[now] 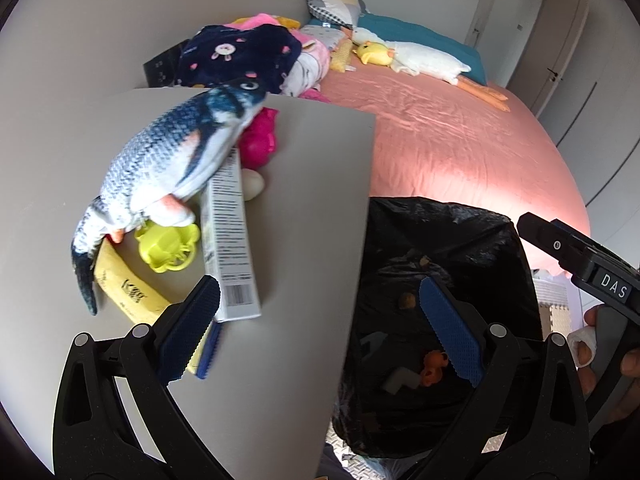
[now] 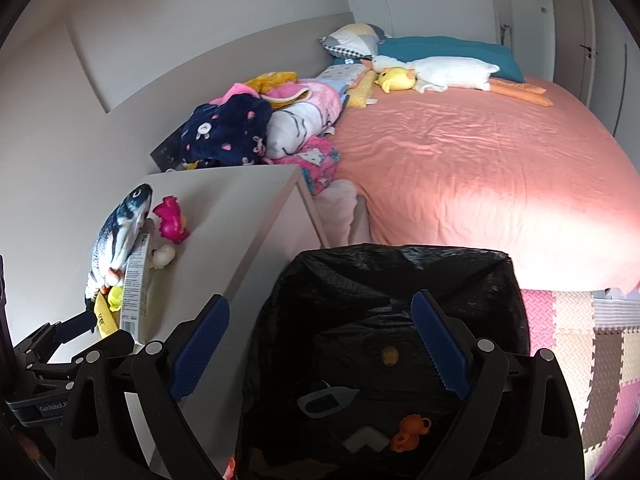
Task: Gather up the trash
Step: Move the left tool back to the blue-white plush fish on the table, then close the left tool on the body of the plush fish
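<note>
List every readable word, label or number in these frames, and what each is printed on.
"DAS": white letters on the right gripper, seen from the left wrist view.
"GenRobot.A", cut off: label on the left gripper, seen from the right wrist view.
Long white carton: barcode and fine print, too small to read.
Yellow packet: dark logo, too blurred to read.

A plush goose (image 2: 448,72) and folded blankets (image 2: 256,128) lie on the pink bed (image 2: 480,184).

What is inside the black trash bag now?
Inside the black trash bag lie an orange toy, a white corner piece, a grey wrapper and a small brown lump. Anything under the folds stays hidden.
</note>
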